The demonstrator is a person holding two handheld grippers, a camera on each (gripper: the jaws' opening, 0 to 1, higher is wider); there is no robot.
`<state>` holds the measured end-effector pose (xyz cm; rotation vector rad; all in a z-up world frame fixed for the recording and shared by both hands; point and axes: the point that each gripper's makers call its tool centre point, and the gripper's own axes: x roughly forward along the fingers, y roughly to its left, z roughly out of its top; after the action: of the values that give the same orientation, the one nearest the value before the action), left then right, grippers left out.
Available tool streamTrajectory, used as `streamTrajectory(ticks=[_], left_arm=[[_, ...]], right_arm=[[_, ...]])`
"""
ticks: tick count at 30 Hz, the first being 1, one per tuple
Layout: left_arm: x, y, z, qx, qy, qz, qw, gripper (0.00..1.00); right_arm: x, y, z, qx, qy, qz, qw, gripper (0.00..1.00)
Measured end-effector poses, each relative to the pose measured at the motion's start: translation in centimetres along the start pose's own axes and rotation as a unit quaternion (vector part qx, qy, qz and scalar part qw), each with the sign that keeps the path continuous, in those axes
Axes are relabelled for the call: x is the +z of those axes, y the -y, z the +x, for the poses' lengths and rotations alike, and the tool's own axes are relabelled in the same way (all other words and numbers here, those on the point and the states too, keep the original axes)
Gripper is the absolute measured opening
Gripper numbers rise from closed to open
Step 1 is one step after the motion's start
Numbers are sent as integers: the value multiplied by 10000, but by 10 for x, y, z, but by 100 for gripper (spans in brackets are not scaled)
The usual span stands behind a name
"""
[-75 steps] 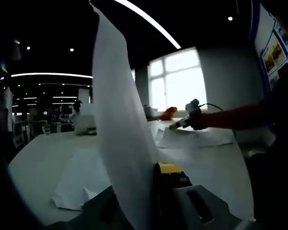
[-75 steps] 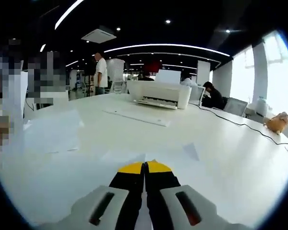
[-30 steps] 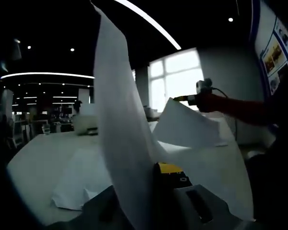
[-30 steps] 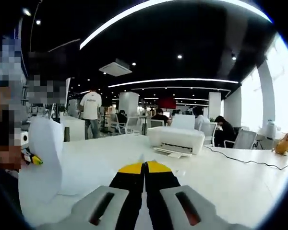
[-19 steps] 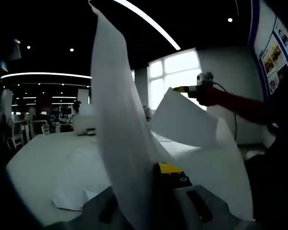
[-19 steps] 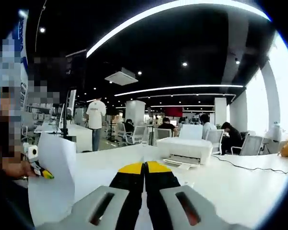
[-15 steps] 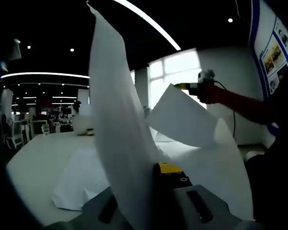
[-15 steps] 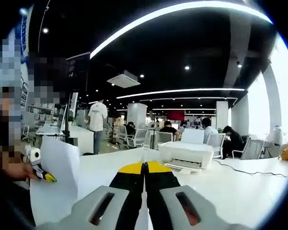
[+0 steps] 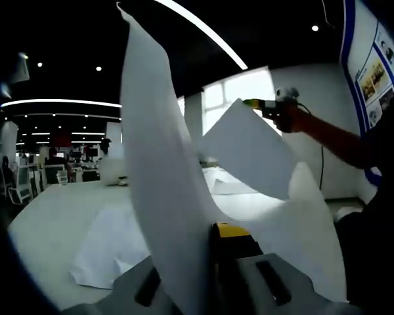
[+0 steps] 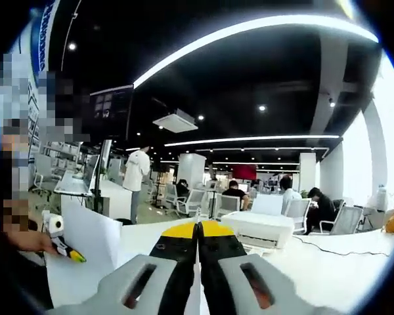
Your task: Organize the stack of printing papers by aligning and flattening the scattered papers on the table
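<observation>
1. At the bottom of the left gripper view, the left gripper (image 9: 207, 262) has its yellow-tipped jaws pinched on a paper sheet (image 9: 161, 190), which rises upright and curves up to the top of the view
2. Just beyond it on the white table (image 9: 46, 216), a second sheet (image 9: 108, 249) lies flat, lower left of the held sheet; more paper (image 9: 226, 187) lies farther back on the tabletop
3. Upper right of the same view, the right gripper (image 9: 266, 106) is seen from outside, held in the person's hand (image 9: 290, 118) with an orange-red sleeve (image 9: 338, 144) behind it; its tip clamps the corner of a lifted sheet (image 9: 249, 157) that hangs in the air above the table
4. At the bottom of the right gripper view, the right gripper's (image 10: 197, 231) black and yellow jaws are pressed together, with a thin white paper edge between them
5. At the left of that view, the left gripper's (image 10: 71, 252) yellow tip sits against its upright sheet (image 10: 85, 262)
6. Farther back a white printer (image 10: 261, 228) stands on the table, a cable (image 10: 335, 249) running right from it
7. Far background: office desks, chairs, people seated and one standing (image 10: 136, 177), ceiling light strips (image 10: 249, 29), bright windows (image 9: 240, 105)
</observation>
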<state>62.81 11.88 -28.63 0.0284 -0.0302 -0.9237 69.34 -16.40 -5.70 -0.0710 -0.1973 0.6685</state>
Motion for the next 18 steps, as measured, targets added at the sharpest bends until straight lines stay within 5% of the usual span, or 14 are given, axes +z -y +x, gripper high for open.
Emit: streamTrajectory(ticks=[18], left_arm=[[1,1,0,-4,12,-3,10000,7]], right_arm=[[71,-37,-6,296,641,-116,9974,0]])
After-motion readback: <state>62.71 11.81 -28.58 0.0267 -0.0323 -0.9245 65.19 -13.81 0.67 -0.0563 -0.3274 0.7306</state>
